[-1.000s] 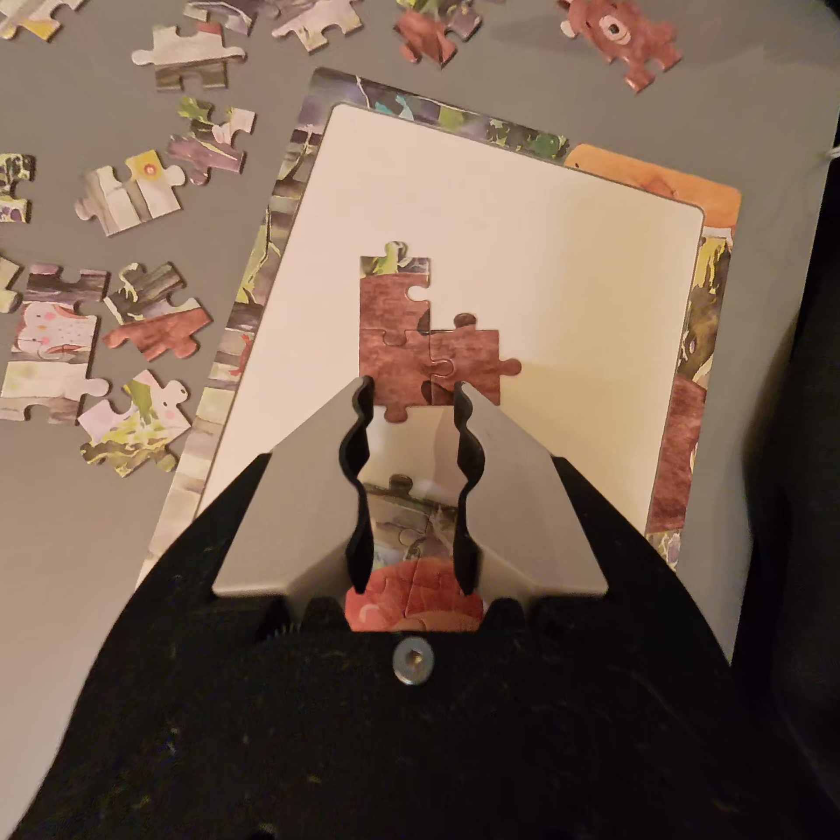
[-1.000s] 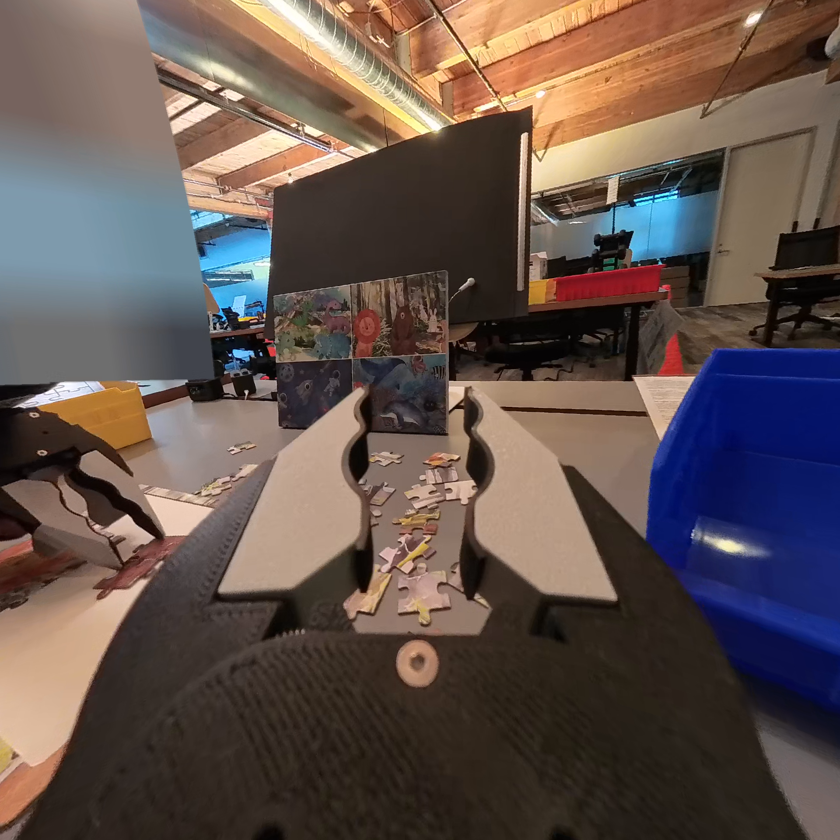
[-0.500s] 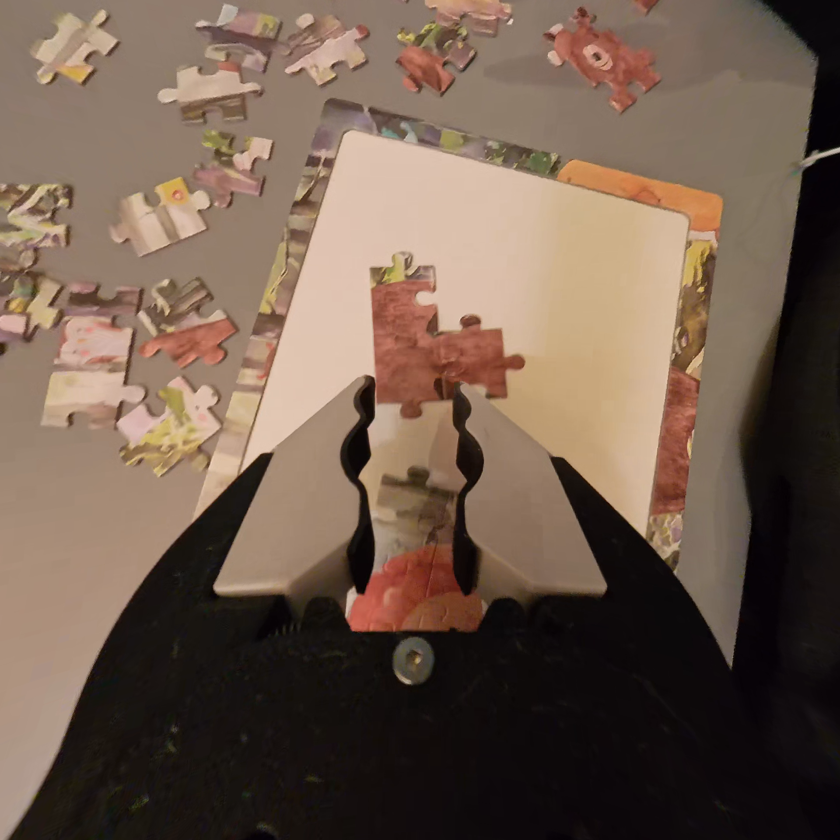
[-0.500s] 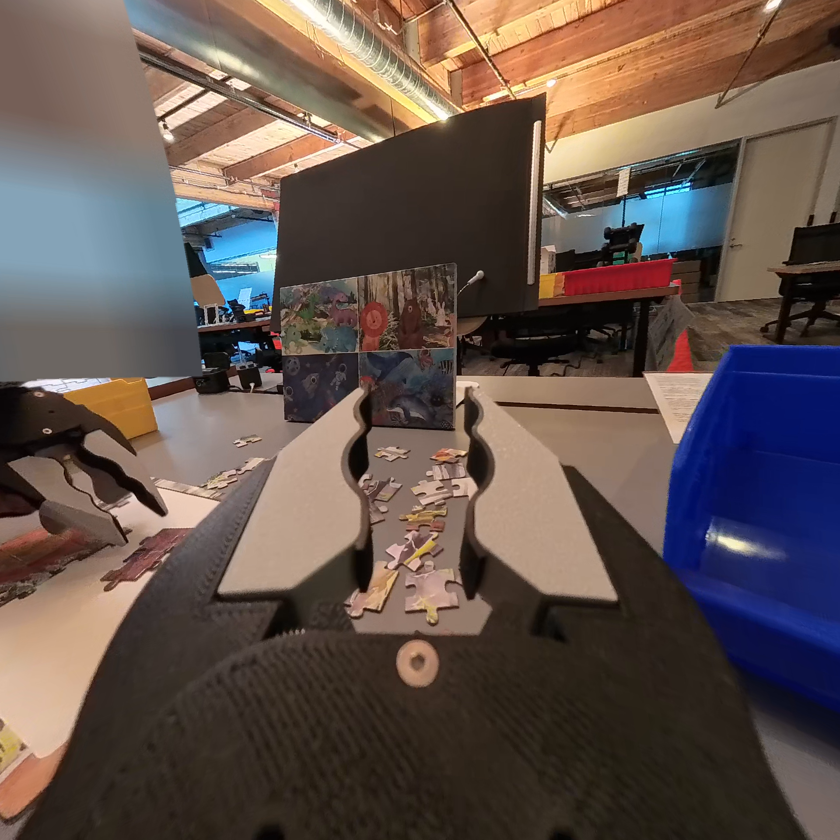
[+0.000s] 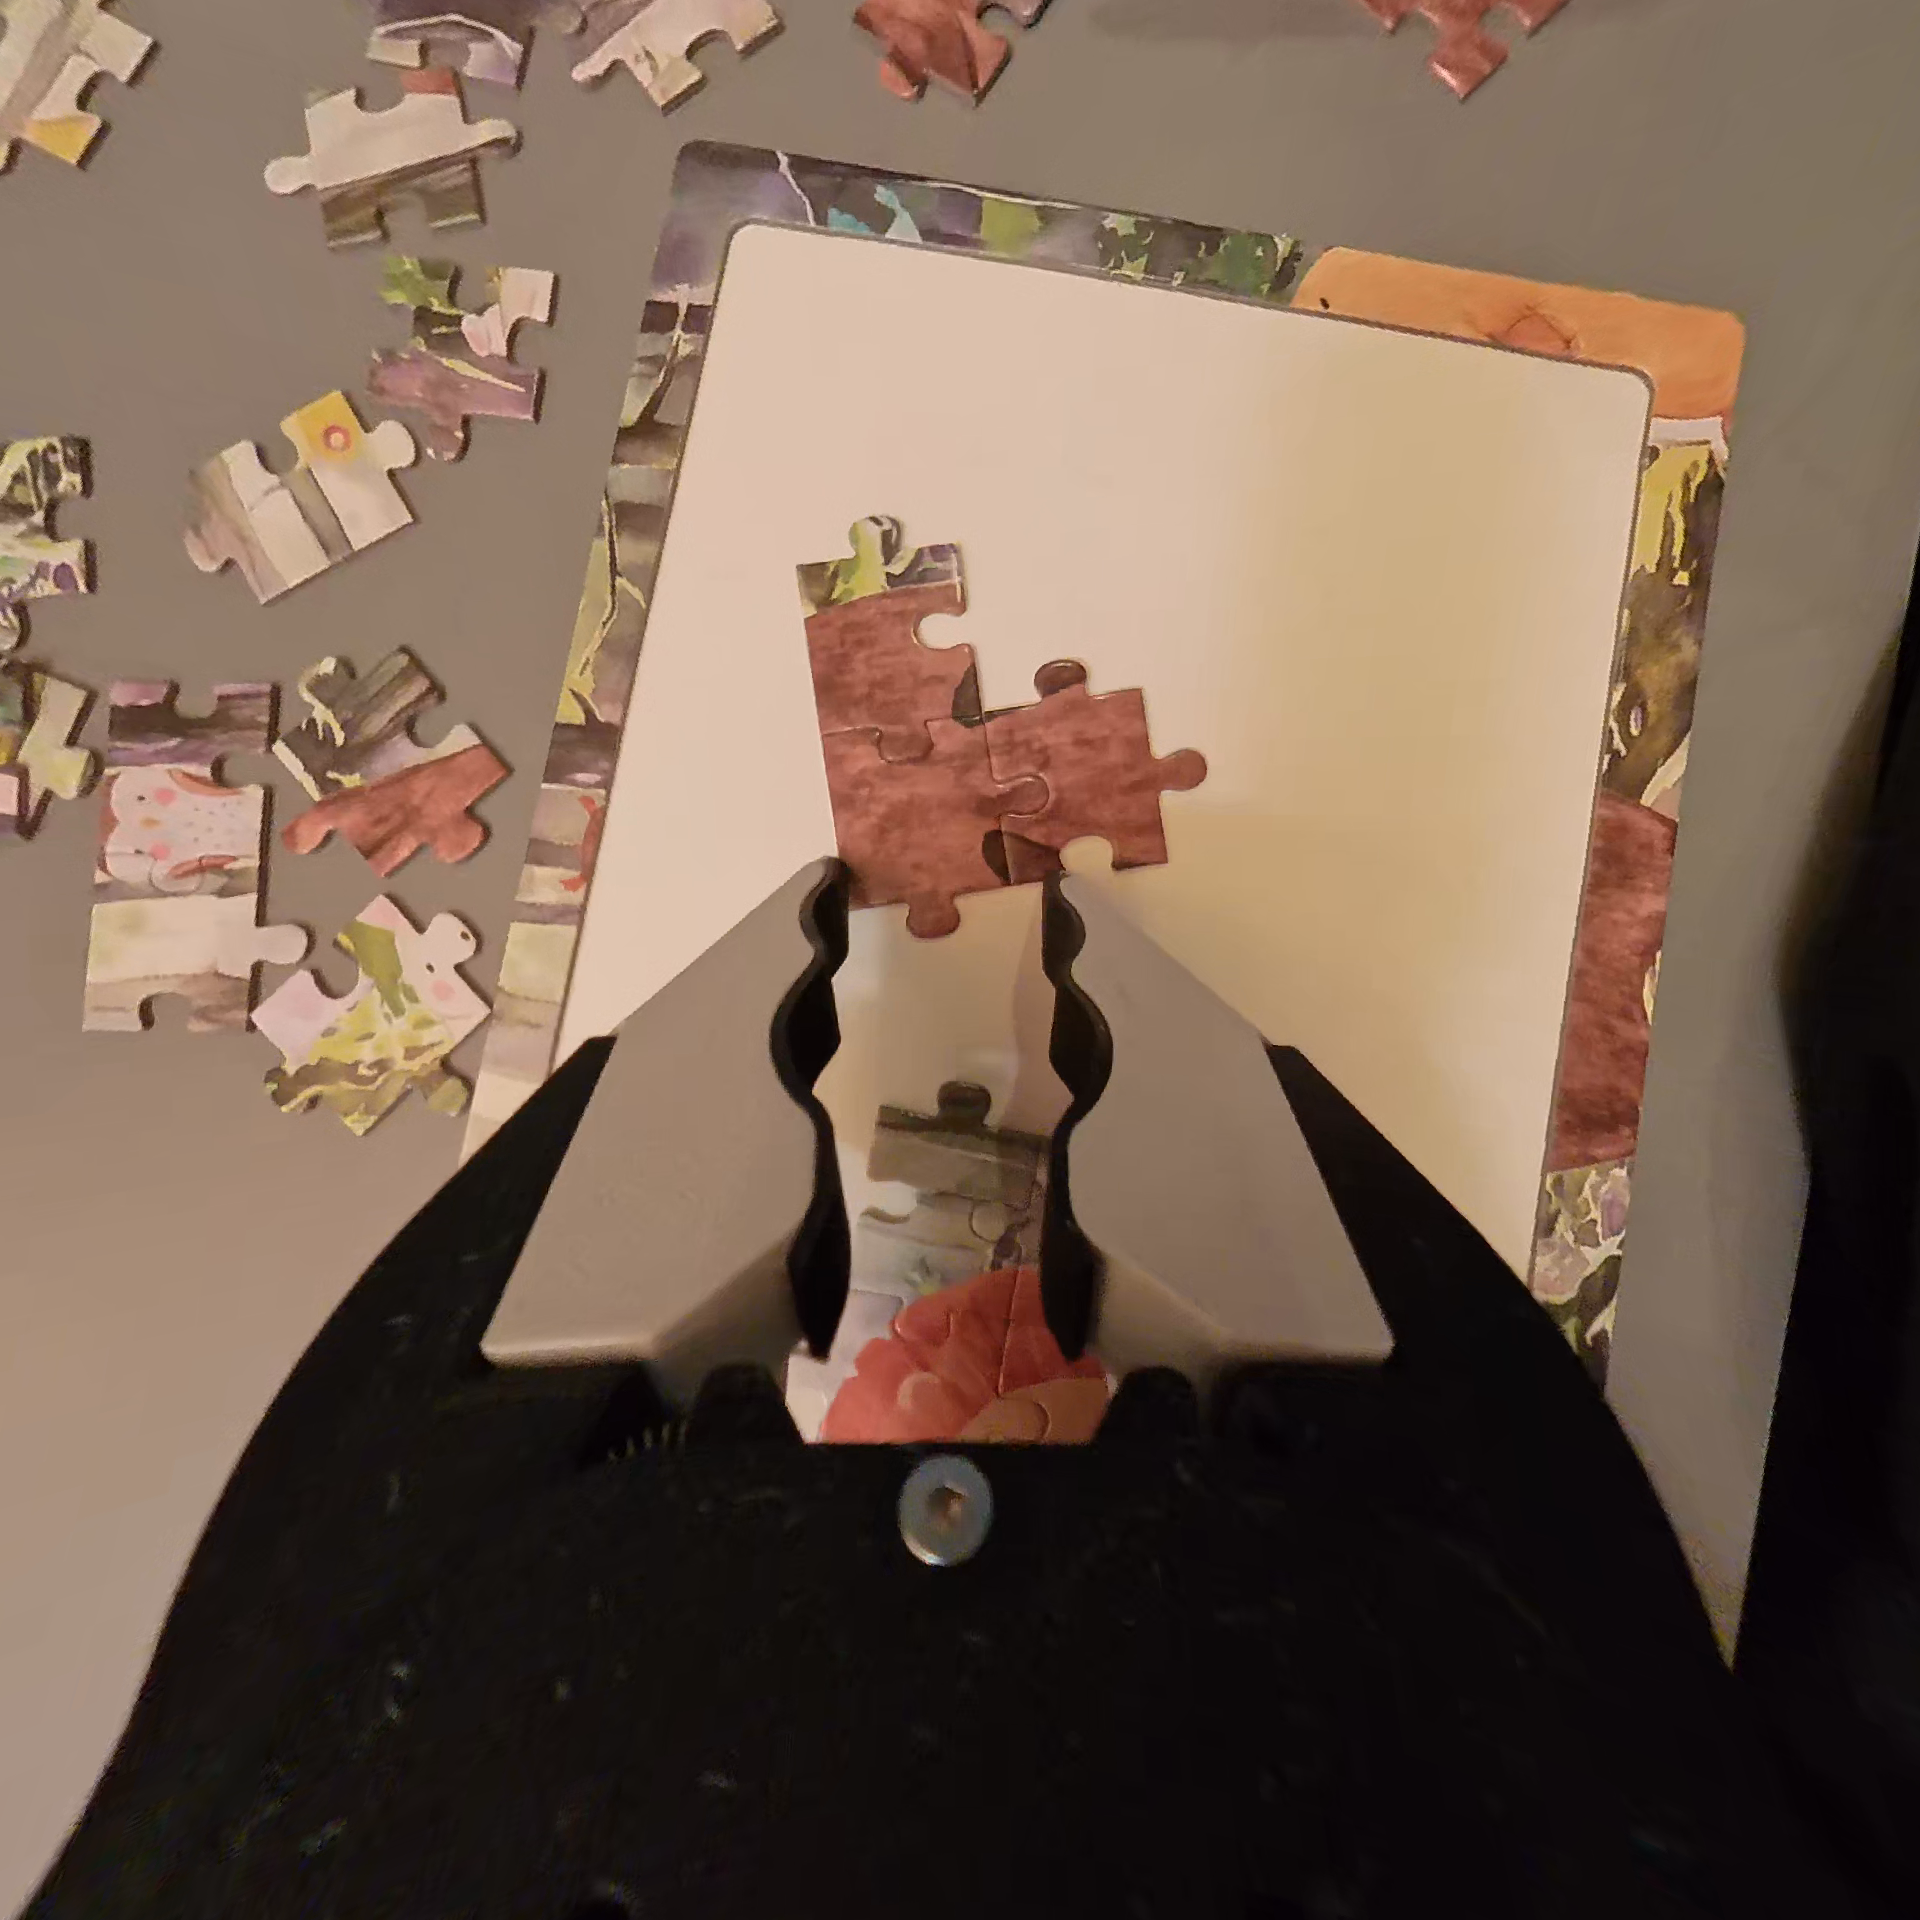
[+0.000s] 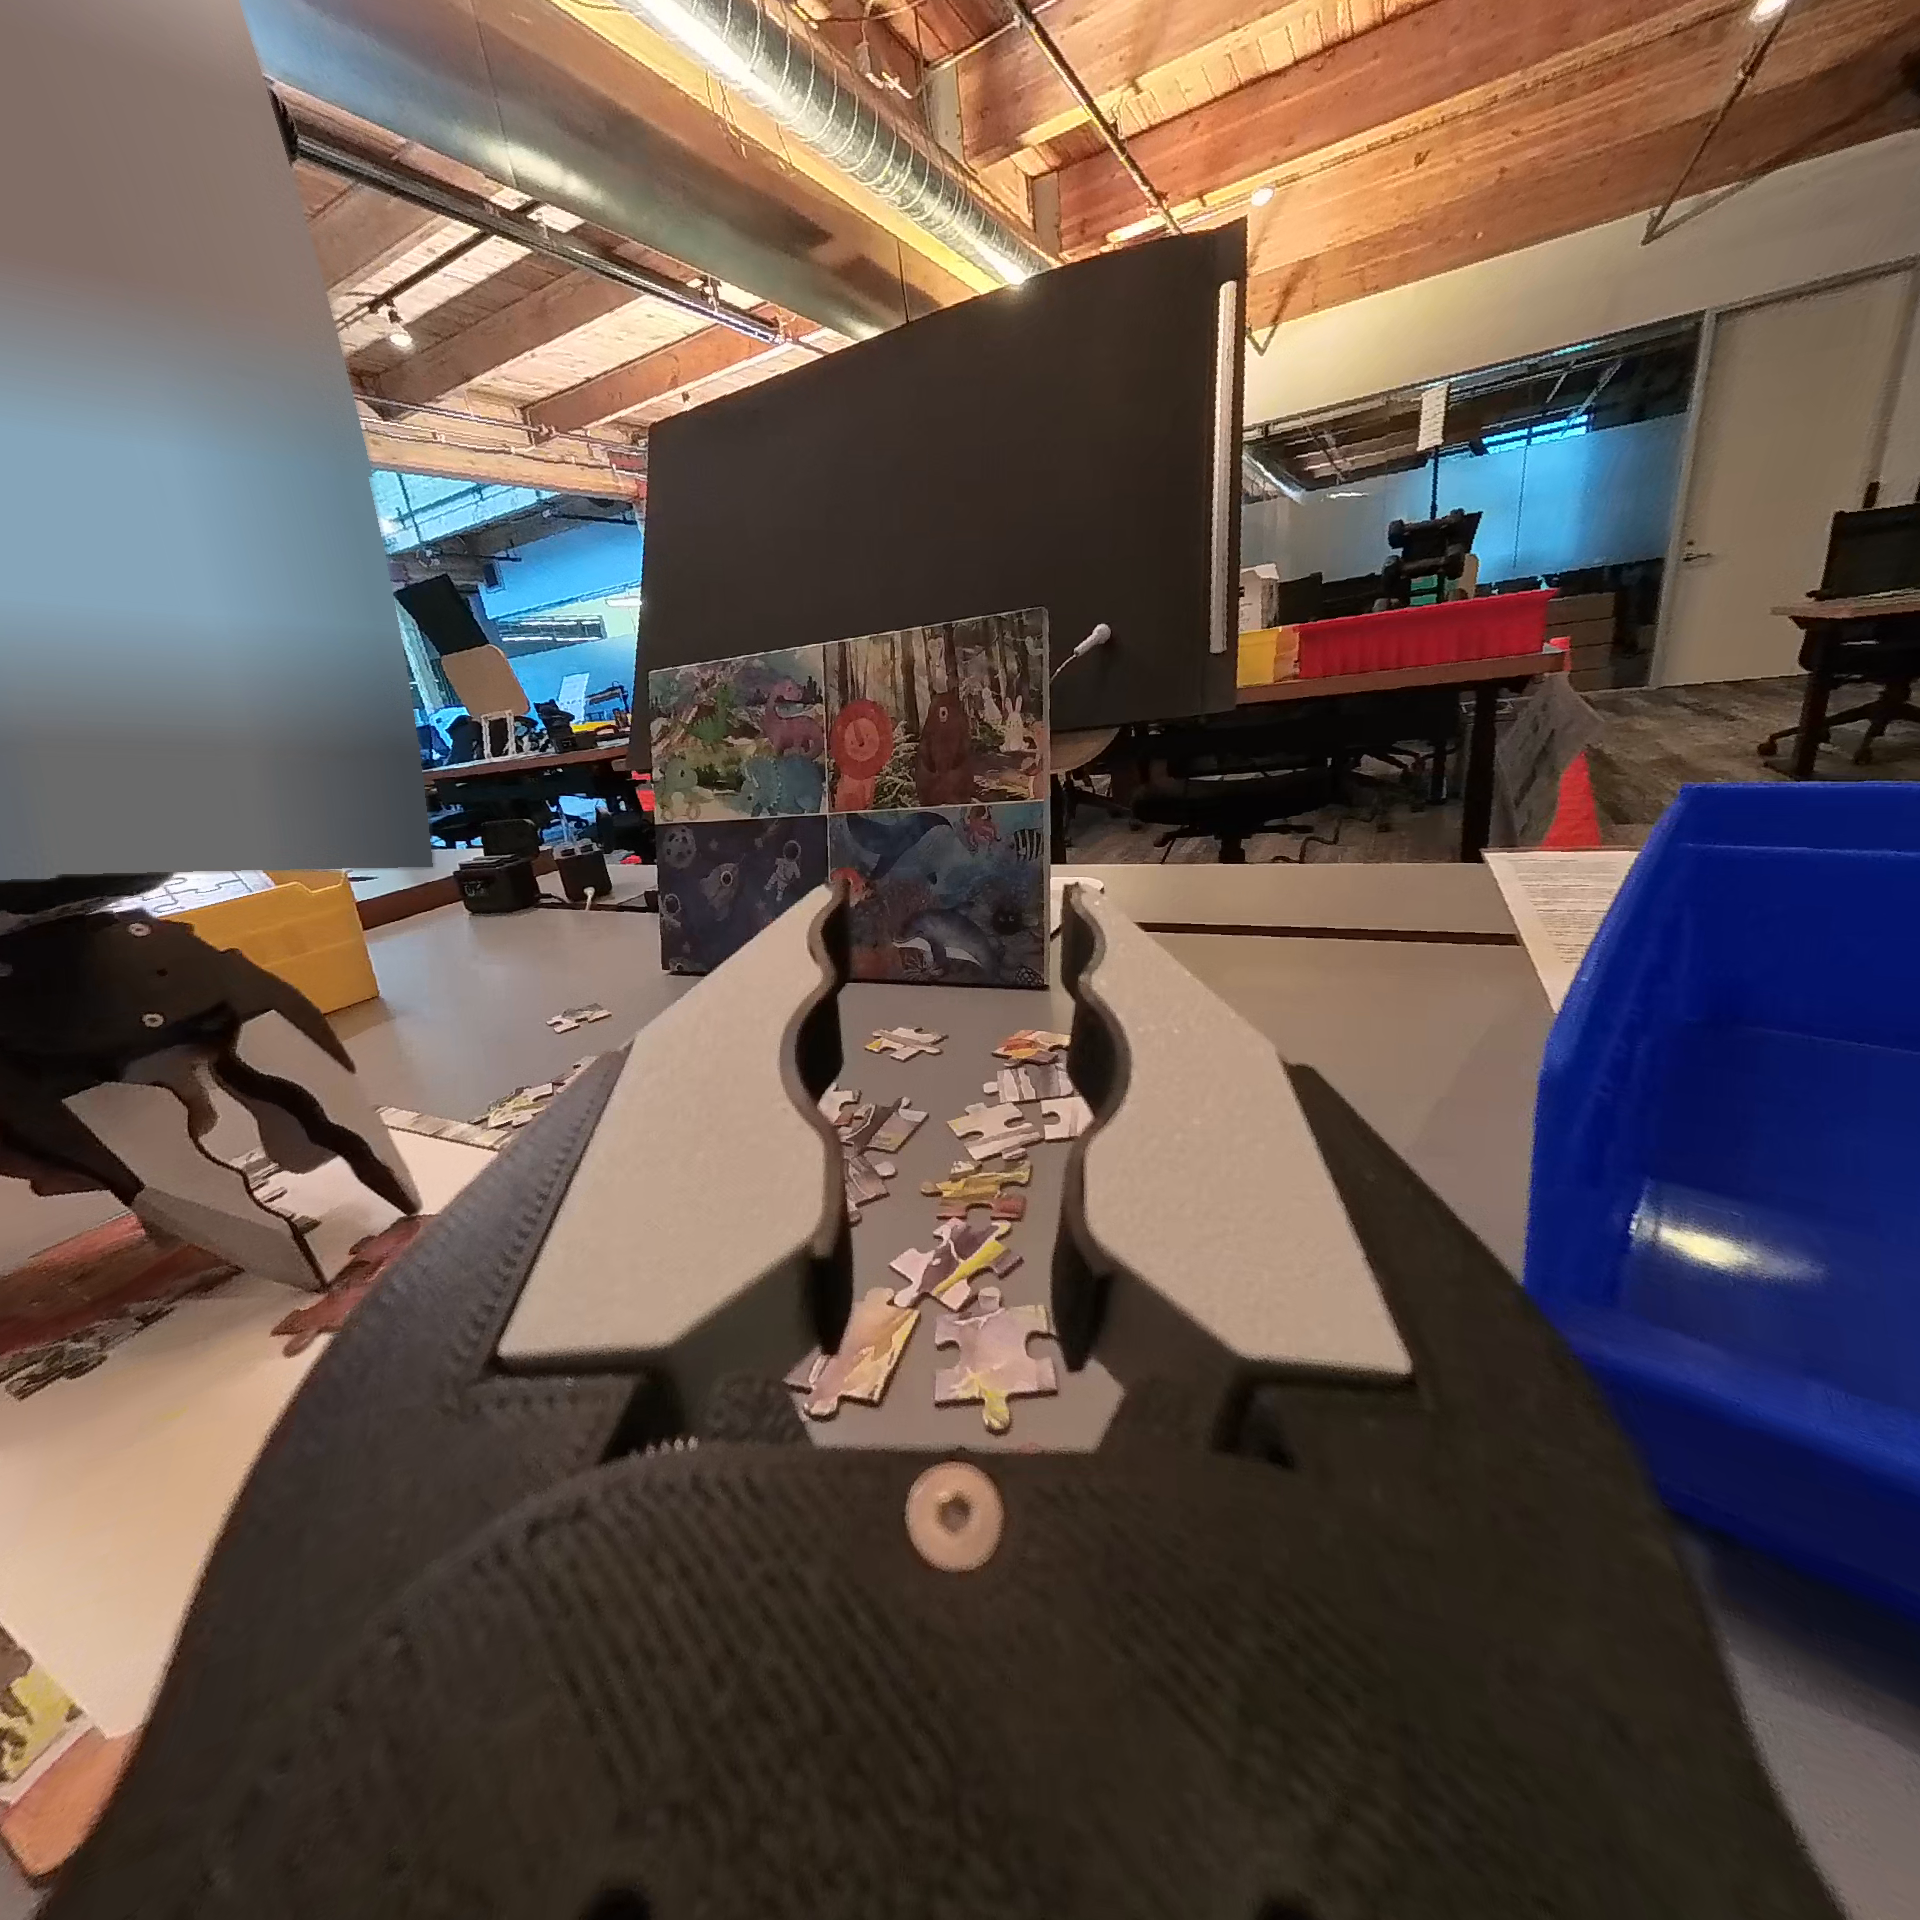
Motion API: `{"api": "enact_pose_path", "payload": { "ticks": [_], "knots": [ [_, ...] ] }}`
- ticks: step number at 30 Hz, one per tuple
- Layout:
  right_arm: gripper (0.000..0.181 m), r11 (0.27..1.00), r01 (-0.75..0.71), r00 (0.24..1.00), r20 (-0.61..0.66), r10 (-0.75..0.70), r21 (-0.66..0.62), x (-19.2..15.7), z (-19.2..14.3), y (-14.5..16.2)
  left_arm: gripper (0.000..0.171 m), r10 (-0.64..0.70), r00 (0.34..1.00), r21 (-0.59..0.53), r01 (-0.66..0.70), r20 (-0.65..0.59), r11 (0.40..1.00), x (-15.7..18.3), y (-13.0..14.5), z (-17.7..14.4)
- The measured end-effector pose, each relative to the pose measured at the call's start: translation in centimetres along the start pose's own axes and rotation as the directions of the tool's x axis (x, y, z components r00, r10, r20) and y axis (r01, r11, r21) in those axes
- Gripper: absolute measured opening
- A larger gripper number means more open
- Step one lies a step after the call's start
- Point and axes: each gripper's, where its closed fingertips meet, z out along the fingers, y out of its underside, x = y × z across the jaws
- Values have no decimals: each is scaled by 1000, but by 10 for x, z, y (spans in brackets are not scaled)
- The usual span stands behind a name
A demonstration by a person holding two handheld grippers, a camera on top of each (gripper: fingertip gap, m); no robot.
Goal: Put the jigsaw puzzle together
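The puzzle tray (image 5: 1299, 623) has a white floor and a printed border and lies on the grey table. A cluster of three joined brown pieces (image 5: 935, 769) sits in its middle, slightly tilted. My left gripper (image 5: 945, 883) is open and empty, its tips at the cluster's near edge. A joined group of grey and red-orange pieces (image 5: 966, 1340) shows between its fingers. My right gripper (image 6: 951, 904) is open and empty above loose pieces (image 6: 966, 1195) on the table. The left gripper (image 6: 358, 1247) also shows there, tips down on the tray (image 6: 125, 1455).
Several loose pieces (image 5: 312, 790) lie on the table left of the tray, with more along the far side. The upright puzzle box (image 6: 852, 800) stands at the back. A blue bin (image 6: 1714, 1143) is close on the right, a yellow bin (image 6: 291, 935) far left.
My left gripper drew back from the brown cluster, then came close again with its tips at the cluster's near edge. The cluster now sits slightly tilted. My right gripper shifted only a little.
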Motion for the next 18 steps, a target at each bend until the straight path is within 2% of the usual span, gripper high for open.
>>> {"api": "enact_pose_path", "payload": {
  "ticks": [13, 16, 18],
  "knots": [
    [39, 1000, -3, 1000, 2, 3, -11, 0, 1, 3, 35, 111, 983, 12, -110, -145, 994, 4, -22, 14],
    [39, 1000, -5, 1000, 0, 5, -12, 1, 1, 3, 38, 98, 986, 65, -90, -137, 994, 7, -32, 9],
    [39, 1000, -10, 1000, 1, 10, -13, 1, 1, 4, 50, 78, 994, 106, -69, -79, 992, 5, -40, 7]
  ]
}}
